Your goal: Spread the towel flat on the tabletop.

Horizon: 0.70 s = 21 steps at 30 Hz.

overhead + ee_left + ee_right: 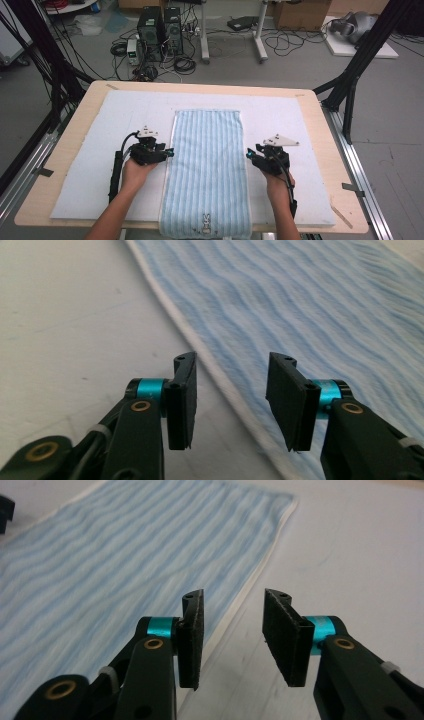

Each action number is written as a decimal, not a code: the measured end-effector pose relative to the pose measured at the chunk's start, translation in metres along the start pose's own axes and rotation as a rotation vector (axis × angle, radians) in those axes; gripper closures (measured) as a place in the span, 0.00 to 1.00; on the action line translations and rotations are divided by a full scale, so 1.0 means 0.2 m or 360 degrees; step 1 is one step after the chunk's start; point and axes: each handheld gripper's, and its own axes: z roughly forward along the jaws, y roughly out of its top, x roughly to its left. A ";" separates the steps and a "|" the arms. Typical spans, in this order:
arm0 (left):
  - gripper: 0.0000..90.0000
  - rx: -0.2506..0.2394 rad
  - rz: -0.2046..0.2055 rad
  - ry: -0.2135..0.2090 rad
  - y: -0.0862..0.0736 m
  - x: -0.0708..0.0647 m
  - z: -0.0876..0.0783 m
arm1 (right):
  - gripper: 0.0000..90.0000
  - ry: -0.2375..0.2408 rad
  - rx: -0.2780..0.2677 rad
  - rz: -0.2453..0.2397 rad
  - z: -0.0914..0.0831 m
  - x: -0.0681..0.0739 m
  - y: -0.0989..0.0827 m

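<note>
Both sets of fingers stand part open, gripping nothing: my left gripper (170,152) at the towel's (207,170) left edge, my right gripper (248,153) at its right edge. To grip well, I should straddle each white hem (200,347) squarely, then close. Towel: blue-striped, flat mid-table, near end overhanging, small rabbit motif (206,224) there.

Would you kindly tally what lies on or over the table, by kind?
Towel, blue striped: 1
White mat: 1
Grippers, left gripper and right gripper, jaws apart, nothing between them: 2
Total: 4
</note>
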 end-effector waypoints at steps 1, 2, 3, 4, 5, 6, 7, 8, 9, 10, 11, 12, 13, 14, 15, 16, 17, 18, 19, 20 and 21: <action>0.65 0.0005 0.0008 -0.0007 0.00 -0.01 -0.01 | 0.69 0.0008 0.0018 0.0006 0.00 0.02 -0.02; 0.65 0.0027 0.0014 -0.0007 -0.01 -0.02 0.00 | 0.71 0.0014 0.0047 0.0000 0.00 0.03 -0.04; 0.66 0.0053 0.0006 -0.0010 -0.02 -0.03 0.00 | 0.73 0.0020 0.0070 -0.0006 0.00 0.05 -0.05; 0.66 0.0083 0.0012 -0.0025 -0.03 -0.04 0.01 | 0.73 0.0028 0.0099 -0.0012 0.00 0.07 -0.06; 0.69 0.0122 0.0029 -0.0027 -0.04 -0.05 0.01 | 0.73 0.0031 0.0127 -0.0013 0.00 0.08 -0.07; 0.71 0.0117 0.0075 0.0004 -0.05 -0.07 0.02 | 0.73 0.0028 0.0152 -0.0018 0.01 0.10 -0.08; 0.77 0.0108 0.0116 0.0036 -0.05 -0.08 0.01 | 0.73 0.0035 0.0181 -0.0013 0.02 0.11 -0.08; 0.88 0.0089 0.0113 0.0041 -0.07 -0.08 0.01 | 0.74 0.0021 0.0217 -0.0012 0.03 0.12 -0.10; 0.92 0.0075 0.0072 0.0040 -0.07 -0.07 0.01 | 0.74 0.0019 0.0253 -0.0020 0.05 0.14 -0.11; 0.95 0.0060 0.0027 0.0028 -0.08 -0.07 0.00 | 0.75 0.0001 0.0269 -0.0038 0.05 0.15 -0.12; 0.96 0.0057 0.0020 0.0032 -0.09 -0.07 0.00 | 0.81 0.0003 0.0259 -0.0031 0.05 0.15 -0.12; 0.97 0.0060 0.0027 0.0043 -0.09 -0.07 -0.01 | 0.90 0.0007 0.0259 -0.0033 0.05 0.15 -0.12; 0.97 0.0057 0.0033 0.0068 -0.09 -0.07 -0.01 | 0.98 0.0001 0.0266 -0.0053 0.04 0.16 -0.12; 0.97 0.0062 0.0030 0.0071 -0.09 -0.07 -0.02 | 0.98 -0.0050 0.0278 -0.0088 0.03 0.17 -0.13; 0.97 0.0044 0.0008 0.0071 -0.10 -0.07 -0.02 | 0.98 -0.0066 0.0279 -0.0092 0.03 0.17 -0.13; 0.96 0.0039 0.0011 0.0072 -0.10 -0.06 -0.02 | 0.95 -0.0071 0.0268 -0.0076 0.03 0.17 -0.13; 0.92 0.0029 0.0009 0.0078 -0.10 -0.06 -0.02 | 0.86 -0.0079 0.0261 -0.0063 0.03 0.17 -0.14; 0.76 0.0012 -0.0006 0.0099 -0.10 -0.06 -0.02 | 0.79 -0.0081 0.0245 -0.0053 0.02 0.16 -0.14; 0.55 -0.0006 -0.0033 0.0129 -0.09 -0.06 -0.03 | 0.77 -0.0076 0.0232 -0.0043 0.01 0.16 -0.14; 0.46 -0.0043 -0.0048 0.0110 -0.09 -0.05 -0.04 | 0.72 -0.0079 0.0204 -0.0041 -0.01 0.15 -0.15; 0.46 -0.0099 -0.0048 0.0080 -0.09 -0.04 -0.06 | 0.67 -0.0069 0.0157 -0.0037 -0.03 0.15 -0.15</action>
